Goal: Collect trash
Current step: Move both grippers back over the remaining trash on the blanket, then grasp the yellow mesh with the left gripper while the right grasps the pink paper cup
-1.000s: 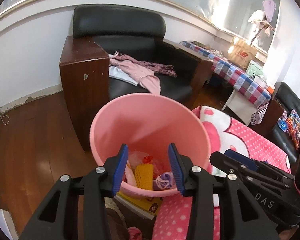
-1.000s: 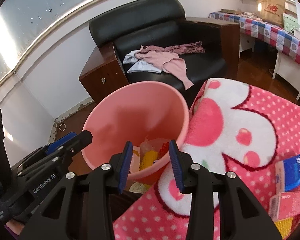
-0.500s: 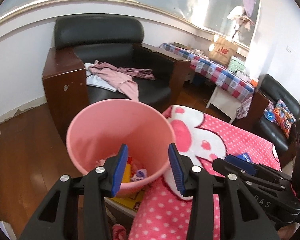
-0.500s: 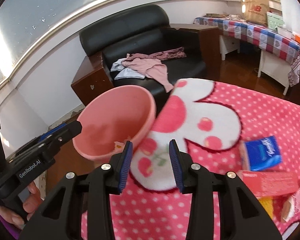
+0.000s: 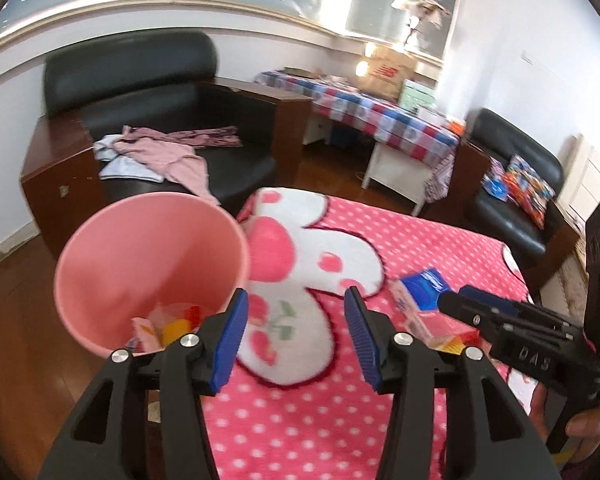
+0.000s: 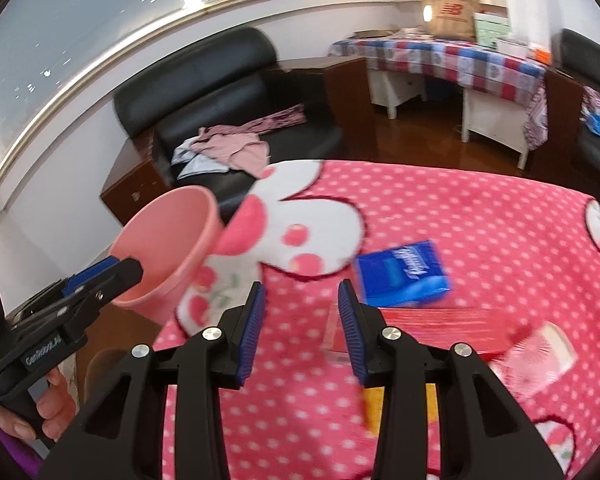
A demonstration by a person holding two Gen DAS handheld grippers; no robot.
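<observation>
Just ahead-right of the empty, parted right tool lies the blue pack; left tool, opening and empty, sits farther off.

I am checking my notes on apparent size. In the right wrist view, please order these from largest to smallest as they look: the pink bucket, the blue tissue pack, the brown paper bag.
1. pink bucket
2. blue tissue pack
3. brown paper bag, though it stands far from the camera, so this says little of true size.

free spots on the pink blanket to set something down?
Bare: polka-dot blanket beyond the blue tissue pack, and the white cartoon patch beside the pink bin. Crowded: red packet and wrappers near the right tool.
</observation>
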